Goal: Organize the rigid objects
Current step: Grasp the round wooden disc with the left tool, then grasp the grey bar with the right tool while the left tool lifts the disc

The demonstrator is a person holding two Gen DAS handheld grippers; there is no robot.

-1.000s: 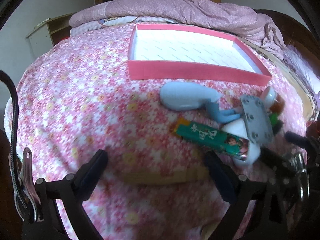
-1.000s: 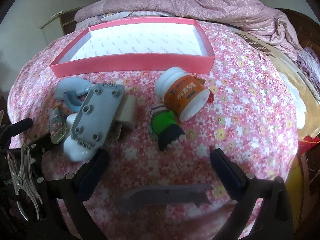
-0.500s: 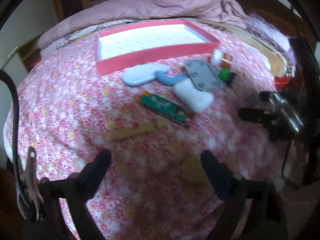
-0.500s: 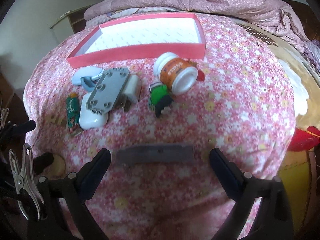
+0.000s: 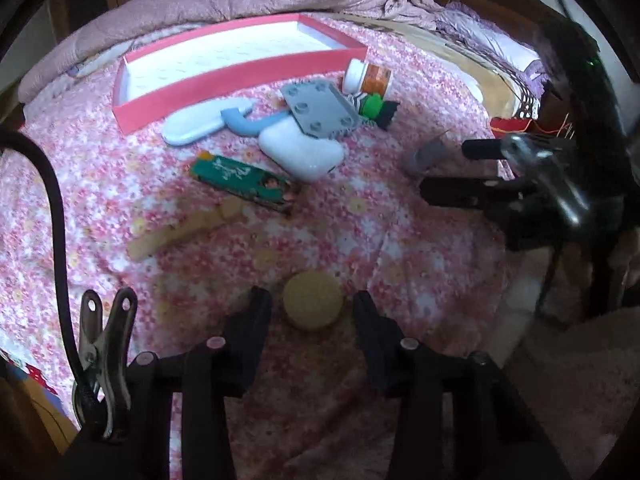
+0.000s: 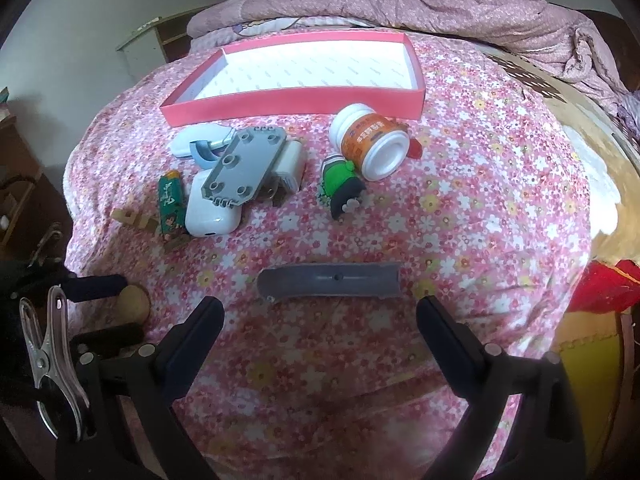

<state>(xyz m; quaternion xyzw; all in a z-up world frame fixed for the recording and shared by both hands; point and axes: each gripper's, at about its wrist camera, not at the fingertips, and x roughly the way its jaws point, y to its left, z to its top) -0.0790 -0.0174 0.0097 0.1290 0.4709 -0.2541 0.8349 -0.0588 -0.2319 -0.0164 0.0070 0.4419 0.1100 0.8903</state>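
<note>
A pink tray lies at the far side of the flowered bed. In front of it lie a grey studded plate, a white case, a green tube, an orange bottle and a green figure. A grey flat bar lies just ahead of my open, empty right gripper. My left gripper has its jaws partly closed on either side of a round tan disc, which lies on the bed.
A wooden strip lies left of the disc. A light blue piece lies by the tray. A mauve quilt is bunched at the back. The bed edge drops off at the right, with a red object beyond it.
Both grippers have pulled back from the pile. My left gripper has swung towards the near edge and its jaws have narrowed around the tan disc. The right gripper stays open.
</note>
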